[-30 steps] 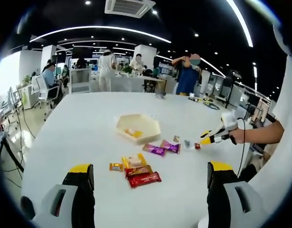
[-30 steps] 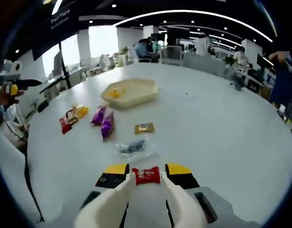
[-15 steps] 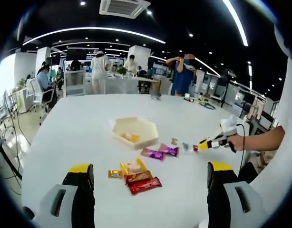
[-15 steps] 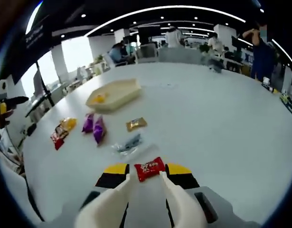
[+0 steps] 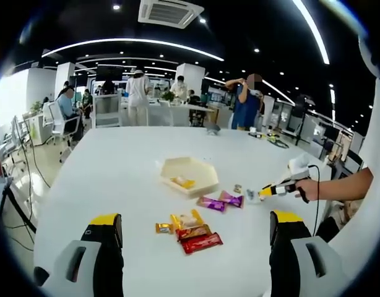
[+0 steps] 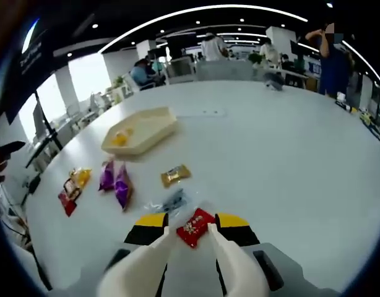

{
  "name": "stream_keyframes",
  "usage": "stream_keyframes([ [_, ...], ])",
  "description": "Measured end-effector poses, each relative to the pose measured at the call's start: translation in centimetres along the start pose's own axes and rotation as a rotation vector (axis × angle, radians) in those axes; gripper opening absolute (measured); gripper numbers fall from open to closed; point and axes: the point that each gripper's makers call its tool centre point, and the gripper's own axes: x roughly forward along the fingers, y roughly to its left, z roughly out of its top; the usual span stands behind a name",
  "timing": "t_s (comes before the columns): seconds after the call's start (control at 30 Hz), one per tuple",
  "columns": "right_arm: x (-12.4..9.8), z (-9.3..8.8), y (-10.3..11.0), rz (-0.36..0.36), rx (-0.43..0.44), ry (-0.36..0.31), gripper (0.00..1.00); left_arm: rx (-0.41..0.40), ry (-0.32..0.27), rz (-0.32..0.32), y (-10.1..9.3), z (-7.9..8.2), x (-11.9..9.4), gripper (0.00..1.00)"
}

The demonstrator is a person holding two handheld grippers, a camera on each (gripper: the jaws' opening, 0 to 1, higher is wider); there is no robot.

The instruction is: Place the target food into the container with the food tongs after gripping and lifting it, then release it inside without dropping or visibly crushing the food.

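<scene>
right gripper [image 6: 194, 228] clenched on a small red snack packet [image 6: 194, 226], packet tilted between the jaw tips above the white table [image 6: 289, 161]. just past the tips a clear wrapper [image 6: 170, 202] lies on the table, then a gold packet [image 6: 176, 175]. to the left, two purple packets [image 6: 114, 178] side by side; further left a red and yellow cluster of packets [image 6: 72, 187]. beyond these the cream hexagonal tray [image 6: 140, 130], holding one yellow piece [image 6: 120, 138] near its left end

left gripper [image 5: 196, 230] released, jaws wide apart, nothing between them. same tray [image 5: 189, 176] seen mid-table in the left gripper view, yellow item [image 5: 182, 182] inside. people and desks at the far end of the room
</scene>
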Motion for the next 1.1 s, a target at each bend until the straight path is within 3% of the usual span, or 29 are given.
stream_keyframes([
  [0.23,0.7,0.4,-0.2,-0.021,-0.016,0.001,0.29,0.002,0.006,0.002,0.0,-0.1,-0.1,0.99],
  [0.33,0.4,0.4,-0.5,-0.005,-0.083,0.009,0.29,0.002,0.003,0.006,0.2,0.1,-0.3,0.99],
  [0.4,0.0,0.2,-0.7,0.043,-0.137,0.012,0.29,0.000,0.003,0.006,0.3,0.1,-0.3,0.99],
  [0.57,-1.0,0.5,-2.4,0.017,-0.119,0.003,0.29,0.003,0.006,0.002,0.1,0.0,-0.2,0.99],
  [0.73,-0.9,1.6,-1.2,0.044,-0.133,-0.039,0.29,0.005,0.006,-0.007,-0.2,0.1,0.1,0.99],
  [0.8,-0.5,1.6,-0.7,0.063,-0.181,-0.029,0.29,0.005,0.004,-0.007,-0.2,0.2,0.0,0.99],
  [0.83,-0.2,1.5,-0.5,0.079,-0.261,-0.017,0.29,0.005,0.003,-0.005,-0.2,0.2,0.0,0.99],
  [0.97,0.0,1.8,0.2,0.131,-0.398,-0.033,0.29,0.004,-0.001,0.011,0.2,0.3,-0.6,0.99],
  [1.1,0.1,1.8,0.9,0.185,-0.446,-0.030,0.29,-0.004,0.000,0.030,0.5,0.1,-1.0,0.99],
])
